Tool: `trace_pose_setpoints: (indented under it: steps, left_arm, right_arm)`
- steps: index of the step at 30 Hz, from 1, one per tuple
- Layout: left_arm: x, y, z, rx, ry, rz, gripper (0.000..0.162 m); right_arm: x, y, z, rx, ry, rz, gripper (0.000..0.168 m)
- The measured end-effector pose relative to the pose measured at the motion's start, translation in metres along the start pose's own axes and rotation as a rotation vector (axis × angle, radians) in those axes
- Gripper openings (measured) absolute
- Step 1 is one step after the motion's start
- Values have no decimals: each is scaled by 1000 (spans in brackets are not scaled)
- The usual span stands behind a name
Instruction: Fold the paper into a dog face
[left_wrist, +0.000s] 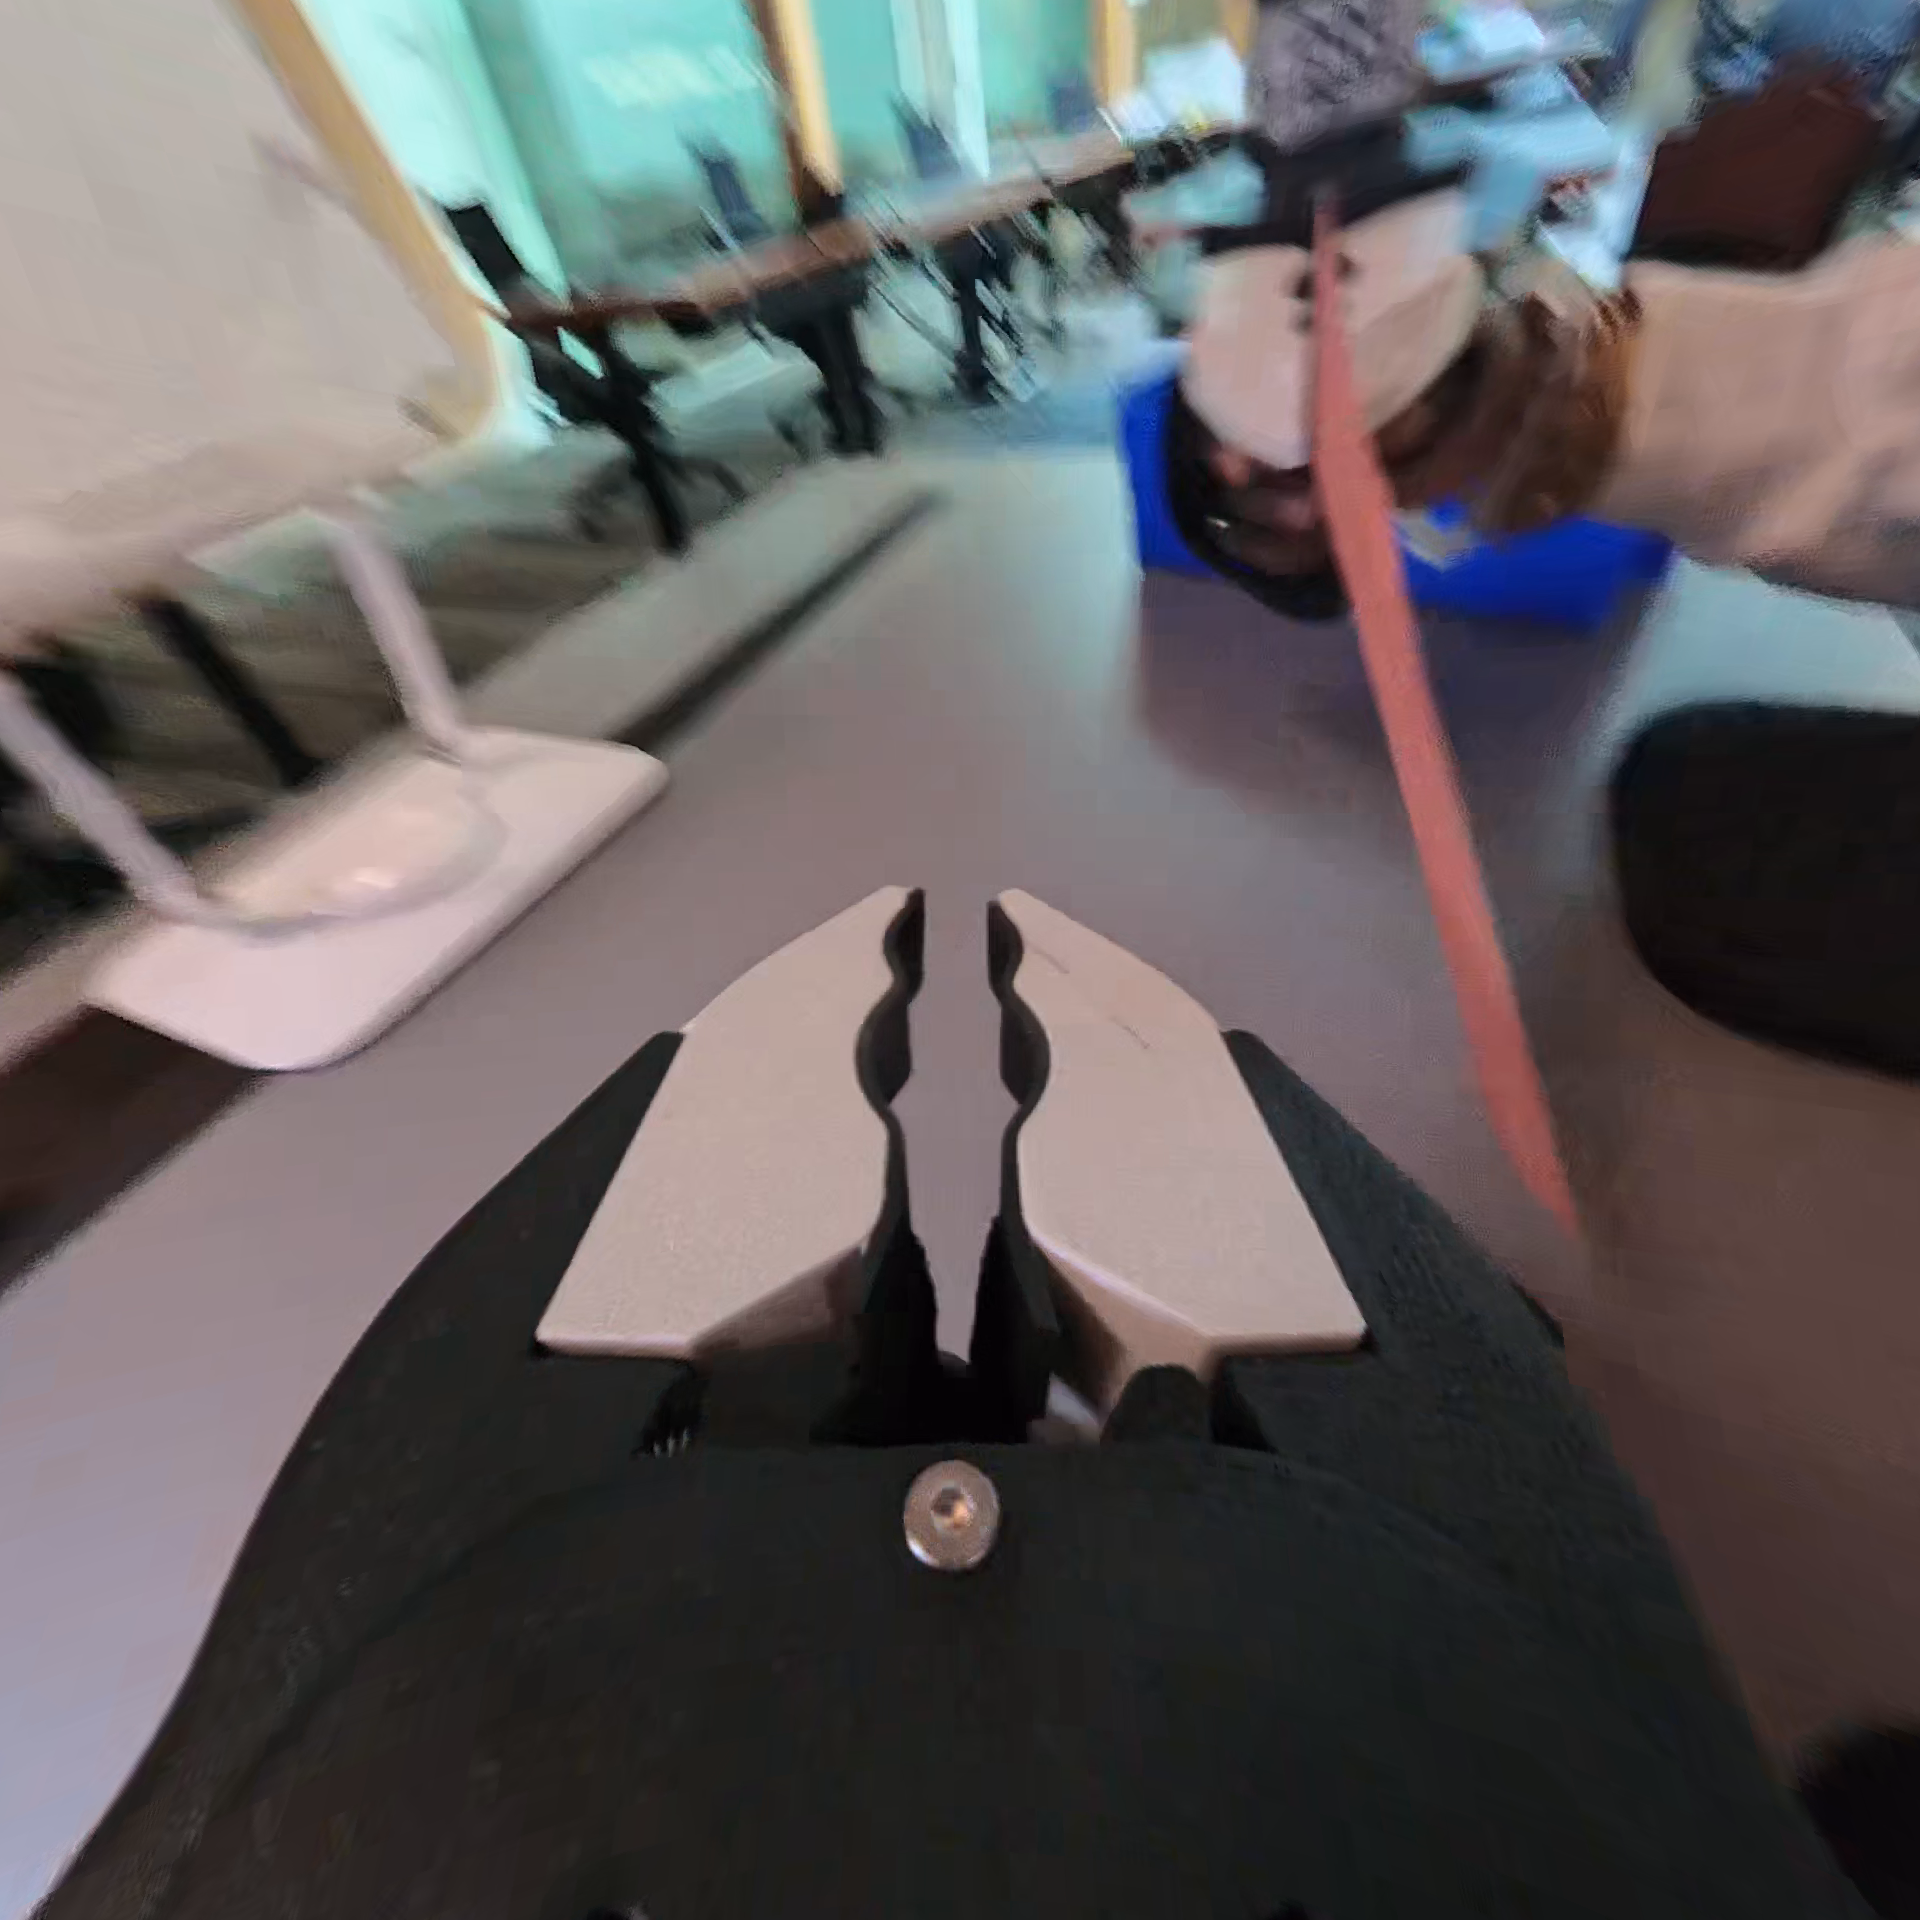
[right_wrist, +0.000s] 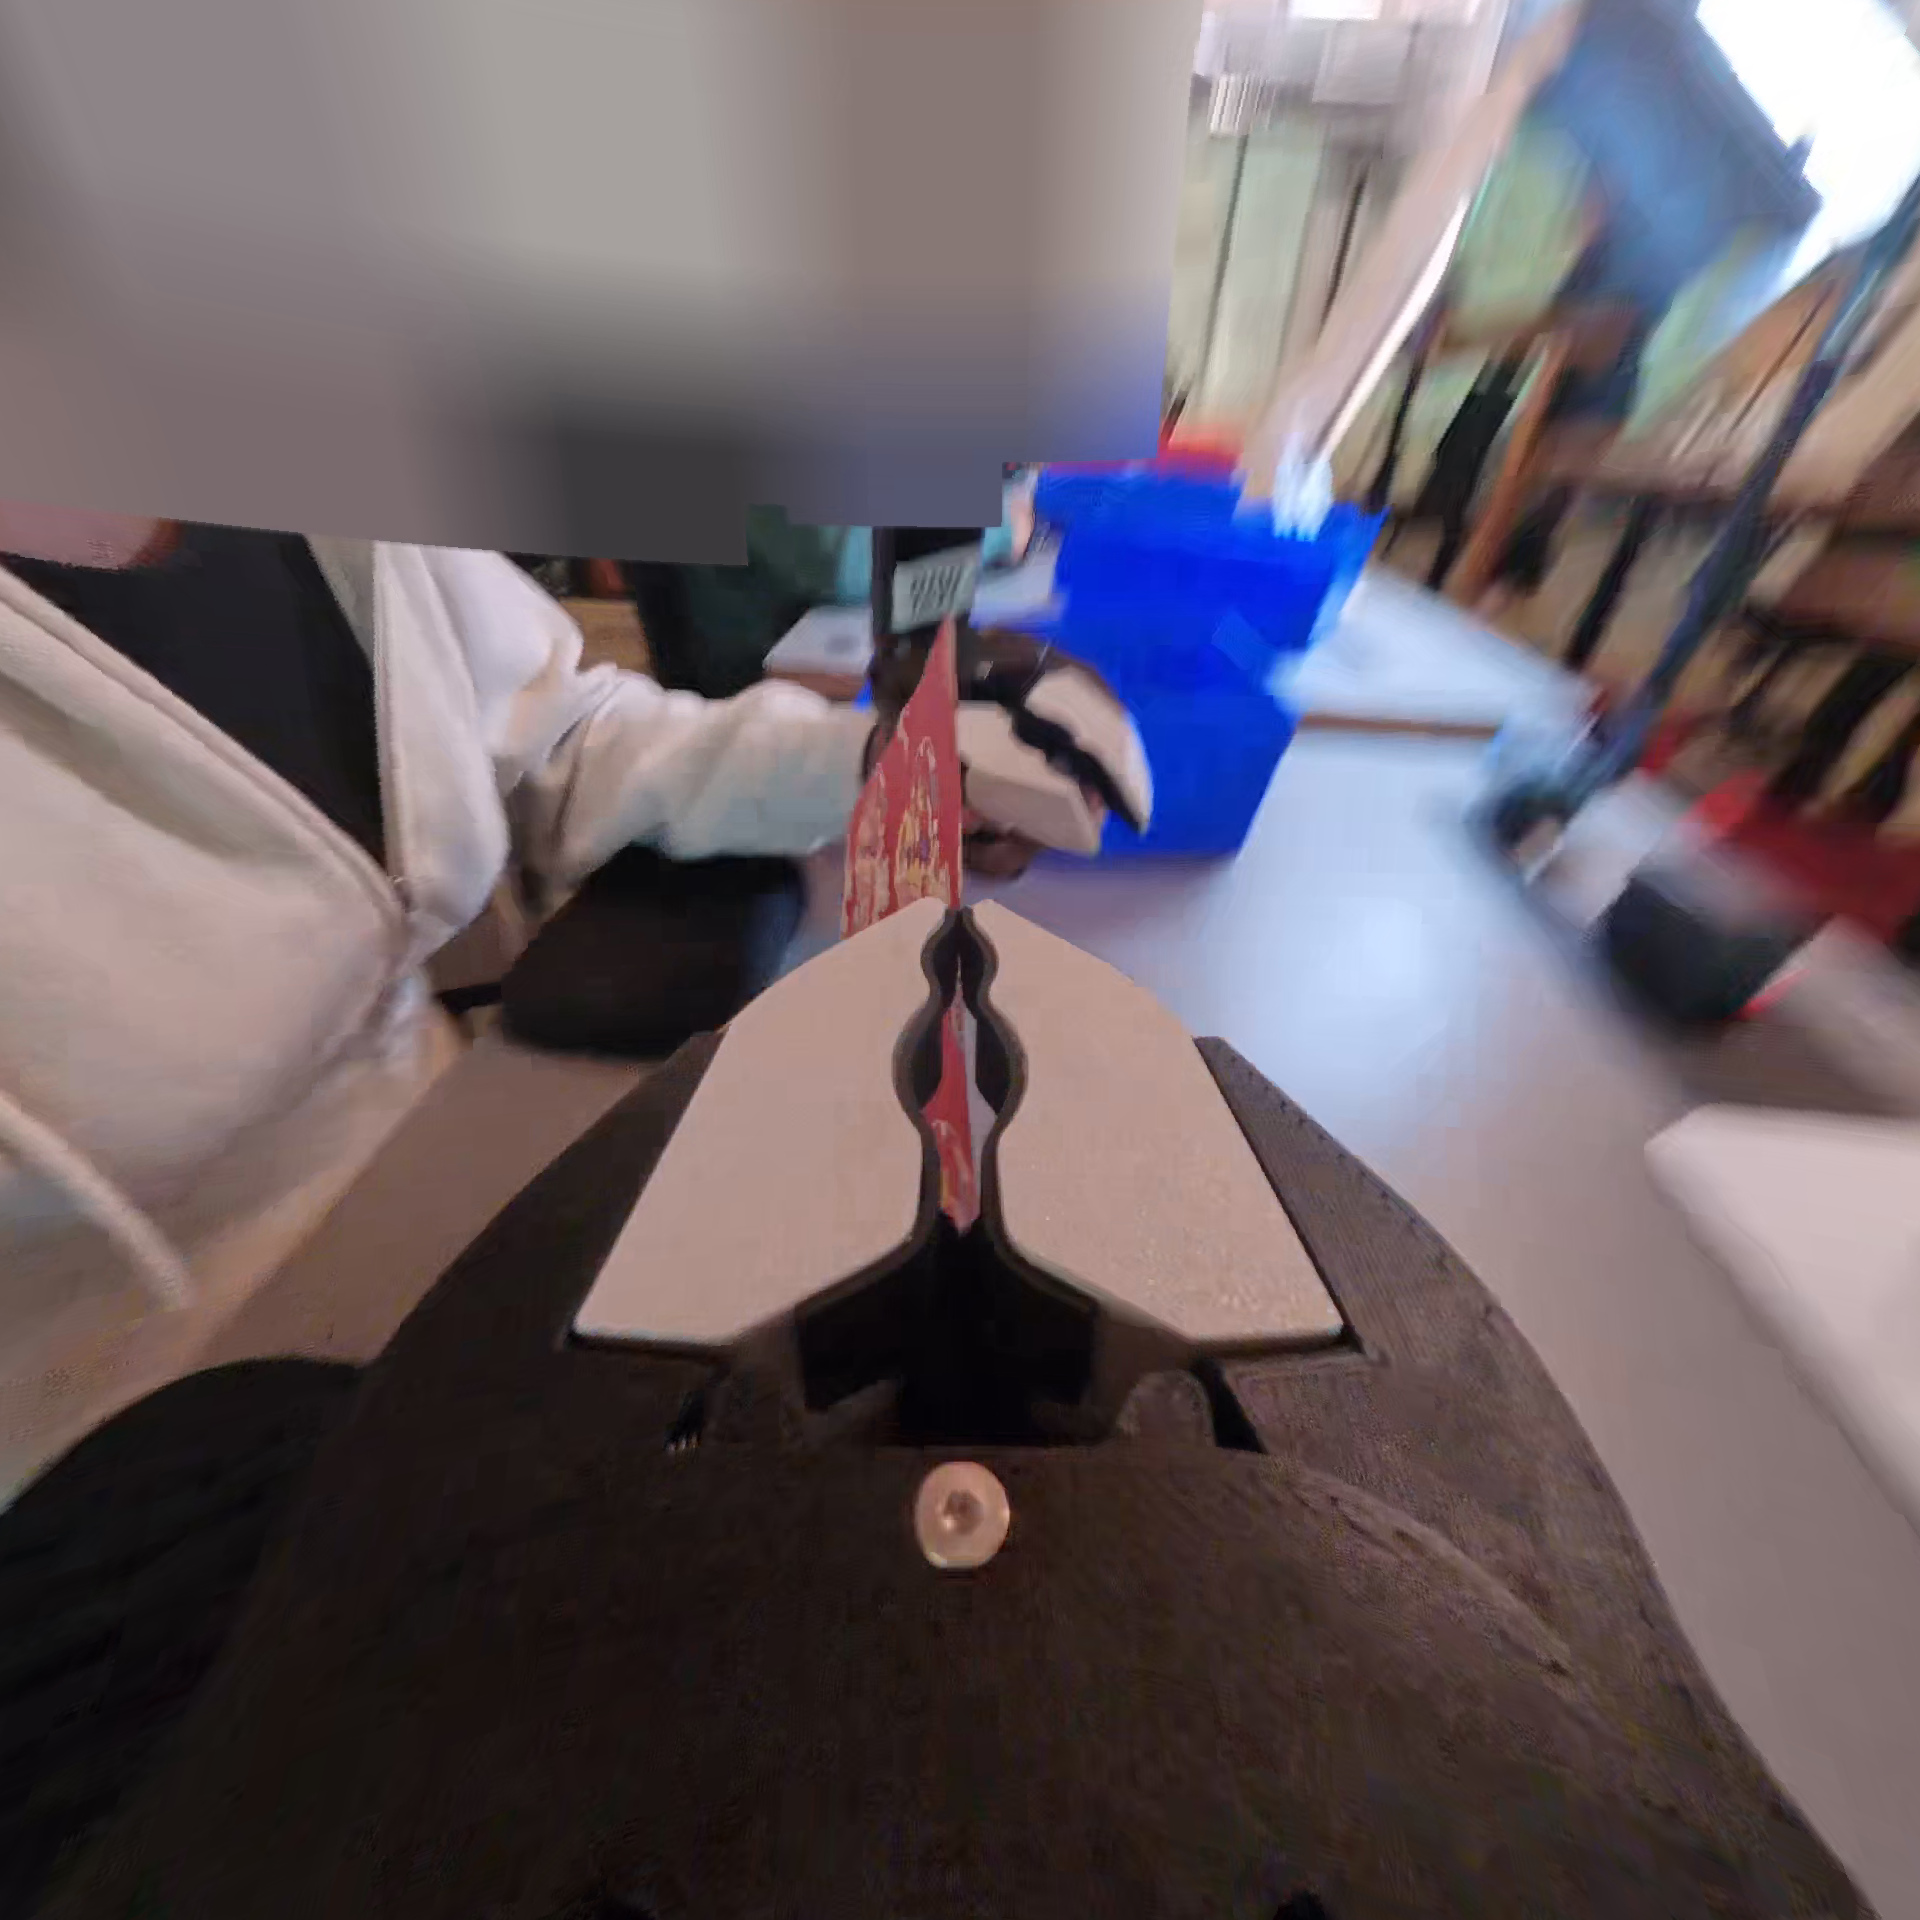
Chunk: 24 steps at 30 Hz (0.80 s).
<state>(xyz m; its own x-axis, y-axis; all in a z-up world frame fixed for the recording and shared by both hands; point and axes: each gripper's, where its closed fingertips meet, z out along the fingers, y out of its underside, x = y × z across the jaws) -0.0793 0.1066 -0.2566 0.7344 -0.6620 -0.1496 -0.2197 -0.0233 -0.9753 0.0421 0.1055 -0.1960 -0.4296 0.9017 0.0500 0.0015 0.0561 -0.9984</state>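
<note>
The paper (right_wrist: 914, 800) is red with a gold pattern. My right gripper (right_wrist: 958, 910) is shut on its lower edge and holds it upright above the grey table (right_wrist: 1299, 987). In the left wrist view the paper (left_wrist: 1392, 644) shows edge-on as a long red strip, running from the right gripper (left_wrist: 1335, 343) at the upper right down past my left gripper's right side. My left gripper (left_wrist: 956, 904) is low over the table (left_wrist: 935, 675), its jaws a little apart with nothing between them. It also shows in the right wrist view (right_wrist: 1060, 769), just behind the paper.
A white stand base (left_wrist: 395, 883) sits on the table at left. A blue bin (left_wrist: 1538, 561) (right_wrist: 1174, 665) stands at the far end. A black object (left_wrist: 1766, 883) lies at right. A person's white sleeve (right_wrist: 644, 769) reaches in from the left. A white slab (right_wrist: 1818, 1247) lies at right.
</note>
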Motion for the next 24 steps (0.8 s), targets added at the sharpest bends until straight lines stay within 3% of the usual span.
trace_pose_setpoints:
  steps: [1, 3, 6, 9, 12, 17, 19, 22, 23, 24]
  left_arm:
    - [-9, -17, -12, 67, -64, 20, 13]
    - [-10, -47, -36, 184, -108, 59, 19]
    - [29, -64, -59, 227, 49, 95, 36]
    - [82, -44, -72, 89, 253, 83, 79]
    - [131, -15, -61, -41, 322, 104, 91]
    - [160, 42, -10, -281, 246, 388, 67]
    - [165, 46, 4, -310, 285, 327, 43]
    - [173, 59, 8, -425, 403, 124, 22]
    - [177, 62, 7, -447, 446, 25, 14]
    - [179, 64, 7, -465, 476, -80, 7]
  right_arm:
    - [-6, -20, -6, 60, 41, -134, 0]
    - [-25, -38, -10, 69, 67, -324, 0]
    - [-54, -13, -3, -28, 52, -409, 0]
    - [-73, 40, 3, -111, 17, -317, 0]
    - [-87, 76, 6, -128, -15, -216, 0]
    - [-104, 95, 5, -143, -129, -81, 0]
    - [-110, 98, 4, -162, -178, -33, 0]
    - [-106, 107, 0, -244, -161, 55, 1]
    - [-101, 108, 0, -262, -124, 76, 7]
    - [-92, 107, 0, -273, -57, 93, 27]
